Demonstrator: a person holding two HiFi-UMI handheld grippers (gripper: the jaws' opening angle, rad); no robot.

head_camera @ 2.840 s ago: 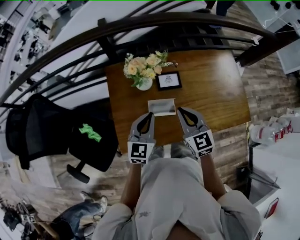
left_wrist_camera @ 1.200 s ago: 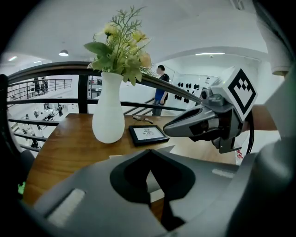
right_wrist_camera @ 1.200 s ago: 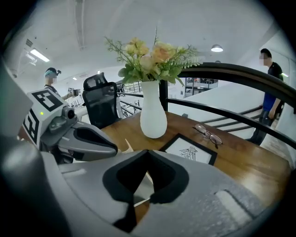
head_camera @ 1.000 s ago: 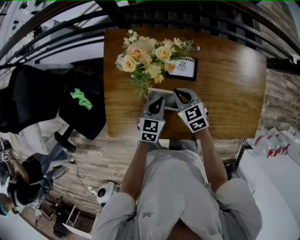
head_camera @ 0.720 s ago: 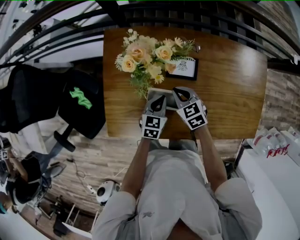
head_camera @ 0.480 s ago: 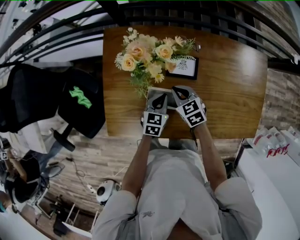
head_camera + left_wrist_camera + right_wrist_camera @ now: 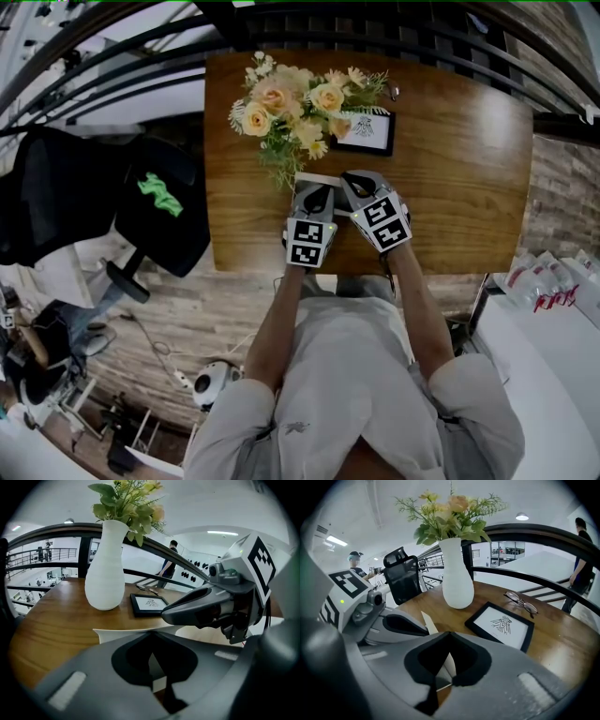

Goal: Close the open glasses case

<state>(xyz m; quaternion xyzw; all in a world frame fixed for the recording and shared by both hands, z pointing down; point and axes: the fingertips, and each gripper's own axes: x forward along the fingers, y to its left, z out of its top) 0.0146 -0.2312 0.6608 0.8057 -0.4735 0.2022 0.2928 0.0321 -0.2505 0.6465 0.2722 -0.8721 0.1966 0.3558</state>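
I keep the jaws of my left gripper (image 7: 316, 190) and of my right gripper (image 7: 353, 181) together. Their tips are at the white glasses case (image 7: 117, 633). It lies on the table (image 7: 450, 187), near the vase (image 7: 105, 569), with its lid raised.

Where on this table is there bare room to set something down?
The widest bare patch is the table's right half, right of the frame and right gripper. A narrower strip lies left of the left gripper, between the flowers and the near edge. The middle is crowded: flowers, frame, glasses, case, both grippers.
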